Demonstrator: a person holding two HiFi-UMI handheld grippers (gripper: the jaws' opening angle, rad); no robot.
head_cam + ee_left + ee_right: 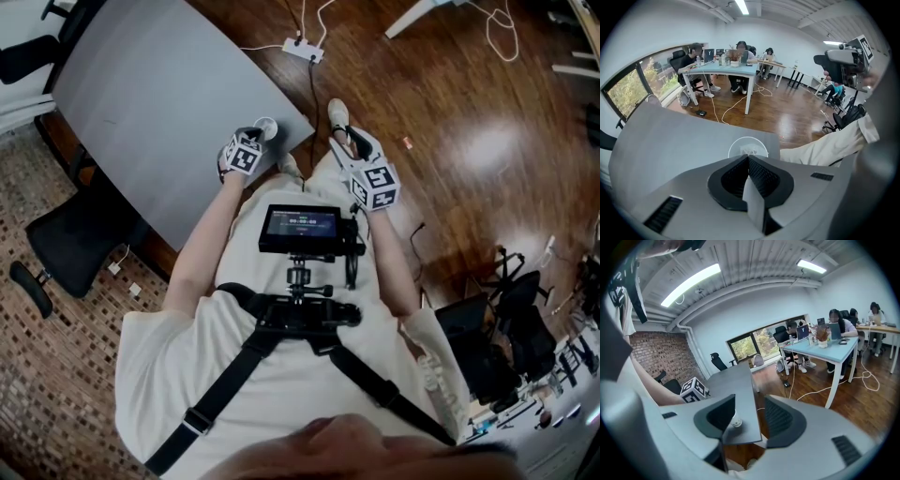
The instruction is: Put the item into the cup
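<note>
Cup [266, 125] stands upright at the near right corner of the table [159, 103], close to the edge, so it is easy to reach from where the person stands.

Left gripper [748, 158]: jaws pressed together, nothing visible between them. It points steeply down with its tips close to the cup's mouth, which fits a drop position over the opening.

Item: no view shows it on its own. There is a faint pale shape inside the cup, but I cannot tell whether that is it. Judgement: the item is either in the cup or out of frame.

Right gripper [750, 400]: jaws wide and empty, held off the table's right edge, apart from the cup. Probably parked there to leave the left room.
</note>
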